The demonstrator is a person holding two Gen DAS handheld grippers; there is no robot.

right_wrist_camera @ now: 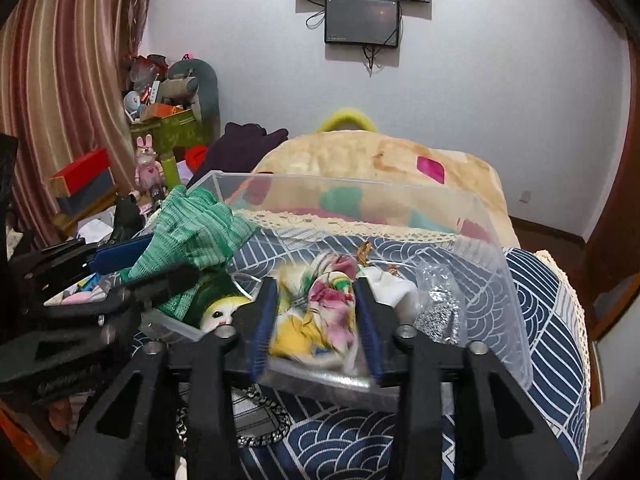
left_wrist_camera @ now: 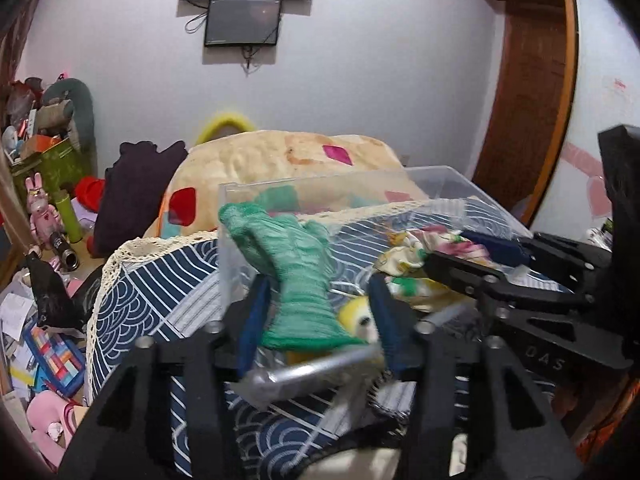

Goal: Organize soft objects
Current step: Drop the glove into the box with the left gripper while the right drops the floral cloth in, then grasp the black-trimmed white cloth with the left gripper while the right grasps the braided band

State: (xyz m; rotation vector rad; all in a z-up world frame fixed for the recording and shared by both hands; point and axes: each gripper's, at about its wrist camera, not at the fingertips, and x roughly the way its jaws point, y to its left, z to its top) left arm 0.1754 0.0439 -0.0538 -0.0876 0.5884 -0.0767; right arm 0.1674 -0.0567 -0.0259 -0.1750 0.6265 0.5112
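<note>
A clear plastic bin (left_wrist_camera: 320,184) (right_wrist_camera: 500,240) sits on a blue wave-patterned cloth. My left gripper (left_wrist_camera: 320,292) is over the bin's near left corner with its jaws apart; a green knitted piece (left_wrist_camera: 296,268) (right_wrist_camera: 192,232) stands between them, and I cannot tell if the pads touch it. My right gripper (right_wrist_camera: 316,308) holds its blue pads around a floral cloth bundle (right_wrist_camera: 320,312) (left_wrist_camera: 416,252) inside the bin. A small yellow-and-white plush (left_wrist_camera: 360,316) (right_wrist_camera: 218,312) lies in the bin under the green piece.
A silvery plastic bag (right_wrist_camera: 440,300) lies in the bin at the right. A beige patterned quilt (left_wrist_camera: 288,160) is heaped behind. Clutter, a pink rabbit figure (left_wrist_camera: 40,208) and a green box (right_wrist_camera: 176,128) fill the left side. A wooden door (left_wrist_camera: 532,92) is at the right.
</note>
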